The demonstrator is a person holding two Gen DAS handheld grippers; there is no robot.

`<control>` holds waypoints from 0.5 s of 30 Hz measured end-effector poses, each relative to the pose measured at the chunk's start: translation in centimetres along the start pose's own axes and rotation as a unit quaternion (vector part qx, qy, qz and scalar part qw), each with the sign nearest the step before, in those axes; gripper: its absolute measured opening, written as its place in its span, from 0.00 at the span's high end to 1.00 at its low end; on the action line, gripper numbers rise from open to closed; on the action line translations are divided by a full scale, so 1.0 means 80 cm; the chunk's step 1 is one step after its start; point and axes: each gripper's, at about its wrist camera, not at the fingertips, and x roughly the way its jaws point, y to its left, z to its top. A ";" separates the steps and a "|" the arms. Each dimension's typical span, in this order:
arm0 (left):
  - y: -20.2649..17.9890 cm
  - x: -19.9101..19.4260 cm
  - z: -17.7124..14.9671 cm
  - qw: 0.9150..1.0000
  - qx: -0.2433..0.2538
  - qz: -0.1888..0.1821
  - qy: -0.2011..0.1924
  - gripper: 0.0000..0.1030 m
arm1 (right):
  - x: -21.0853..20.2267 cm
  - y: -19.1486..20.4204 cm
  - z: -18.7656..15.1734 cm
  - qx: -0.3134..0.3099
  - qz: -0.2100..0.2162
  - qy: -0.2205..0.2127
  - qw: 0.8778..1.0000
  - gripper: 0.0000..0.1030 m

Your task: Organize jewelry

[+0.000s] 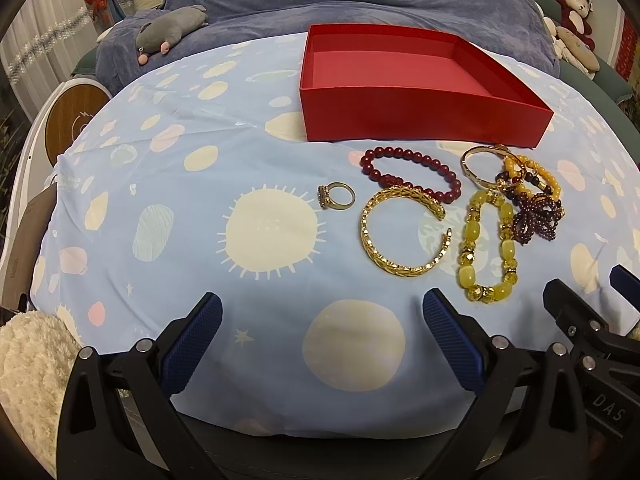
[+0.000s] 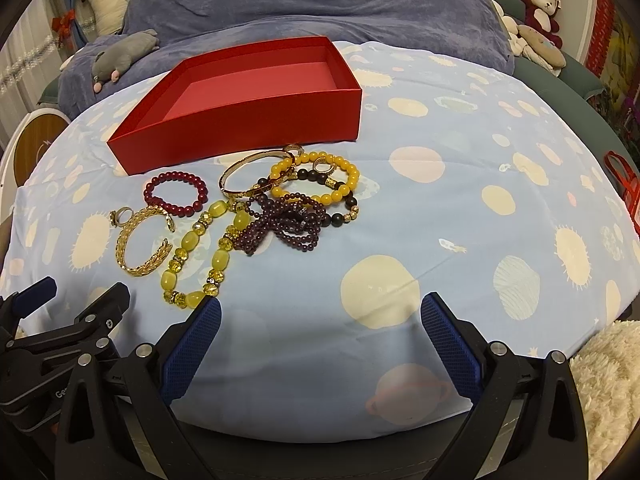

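Jewelry: left wrist view, ring (image 1: 337,196), gold cuff (image 1: 404,236) and bead bracelets lie loose on the bed at 1 o'clock, just before the empty red box (image 1: 416,80). Left tool (image 1: 322,344) spread wide, empty.

Right wrist view: same cluster at 11 o'clock; yellow bracelet (image 2: 200,256) nearest. Right tool (image 2: 320,340) likewise agape, empty. No piece boxed yet; the next move likely calls for reaching forward and pinching one piece.

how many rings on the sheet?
2, maybe more hidden in the pile. One ring lies alone left of the gold cuff; a second ring sits among the tangled bracelets near the red box.
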 end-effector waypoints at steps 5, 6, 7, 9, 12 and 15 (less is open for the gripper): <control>0.002 -0.001 0.003 1.000 0.001 0.004 -0.002 0.07 | -0.003 -0.003 0.004 0.002 0.002 -0.004 1.000 0.06; 0.002 -0.001 0.004 1.000 0.001 0.002 -0.001 0.07 | -0.003 -0.003 0.005 0.003 0.002 -0.004 1.000 0.06; 0.003 0.000 0.005 1.000 0.000 0.002 0.001 0.07 | -0.002 -0.005 0.005 0.005 0.003 -0.001 1.000 0.06; 0.004 0.002 0.007 1.000 0.000 0.004 0.005 0.07 | 0.001 -0.007 0.007 0.009 0.004 0.007 1.000 0.06; 0.005 0.002 0.009 1.000 0.000 0.004 0.005 0.07 | 0.003 -0.009 0.009 0.011 0.002 0.013 1.000 0.06; 0.007 0.002 0.011 1.000 -0.003 0.006 0.004 0.07 | 0.001 -0.011 0.012 0.012 0.003 0.010 1.000 0.06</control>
